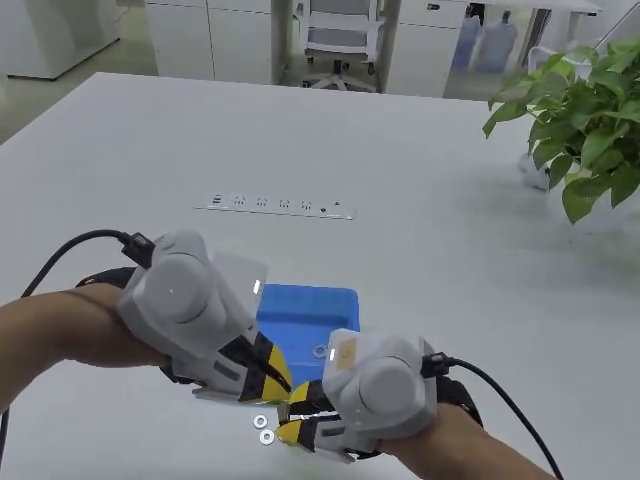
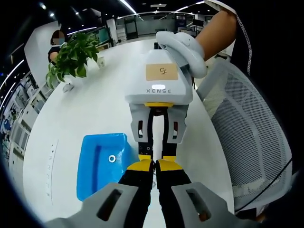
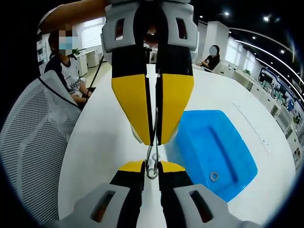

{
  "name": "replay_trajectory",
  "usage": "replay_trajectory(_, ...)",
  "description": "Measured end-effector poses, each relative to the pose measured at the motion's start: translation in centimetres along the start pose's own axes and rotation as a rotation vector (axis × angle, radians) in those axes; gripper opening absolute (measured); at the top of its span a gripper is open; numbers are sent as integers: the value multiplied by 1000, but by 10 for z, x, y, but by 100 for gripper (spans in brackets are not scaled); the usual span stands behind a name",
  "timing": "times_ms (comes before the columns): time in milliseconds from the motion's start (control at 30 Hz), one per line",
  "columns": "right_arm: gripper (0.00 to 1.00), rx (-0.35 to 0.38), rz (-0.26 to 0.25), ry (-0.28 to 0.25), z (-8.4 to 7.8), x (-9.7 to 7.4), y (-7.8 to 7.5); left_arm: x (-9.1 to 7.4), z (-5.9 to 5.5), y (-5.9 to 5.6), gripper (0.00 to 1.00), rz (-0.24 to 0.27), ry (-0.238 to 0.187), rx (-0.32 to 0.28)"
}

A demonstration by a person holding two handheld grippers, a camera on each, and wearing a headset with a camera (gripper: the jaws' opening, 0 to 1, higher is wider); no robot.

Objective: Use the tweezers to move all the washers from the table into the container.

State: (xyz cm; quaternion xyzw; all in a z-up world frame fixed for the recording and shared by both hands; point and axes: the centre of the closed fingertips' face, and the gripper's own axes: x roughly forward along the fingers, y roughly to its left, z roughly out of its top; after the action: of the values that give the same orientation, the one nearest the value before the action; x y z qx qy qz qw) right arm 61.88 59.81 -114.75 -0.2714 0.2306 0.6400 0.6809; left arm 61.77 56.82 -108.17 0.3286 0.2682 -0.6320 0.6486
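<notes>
My two grippers face each other tip to tip over the near table edge. The left gripper [image 1: 278,380] [image 2: 153,166] [image 3: 155,142] is shut on thin metal tweezers [image 3: 153,153]. The right gripper [image 1: 293,412] [image 3: 152,167] [image 2: 156,152] is shut on the tweezers' rounded end. Just beyond them lies the shallow blue container [image 1: 300,300] [image 2: 95,161] [image 3: 232,142], with one washer [image 1: 320,351] [image 2: 112,158] [image 3: 214,176] in it. Two more washers [image 1: 260,422] [image 1: 266,437] lie on the white table under the jaws.
A white power strip [image 1: 275,205] is set into the table's middle. A potted plant [image 1: 590,120] [image 2: 76,54] stands at the far right. A mesh office chair [image 2: 247,142] [image 3: 38,137] sits at the near edge. Seated people [image 3: 71,71] are behind.
</notes>
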Motion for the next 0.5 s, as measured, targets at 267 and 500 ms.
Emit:
replay_trajectory(267,15,1,6,10,-5,3,5,2,-3,-3,6,-9,4,-2)
replay_trajectory(500,17,-6,10,13,-5,3,6,2,-3,-3,6,-8,3,-10)
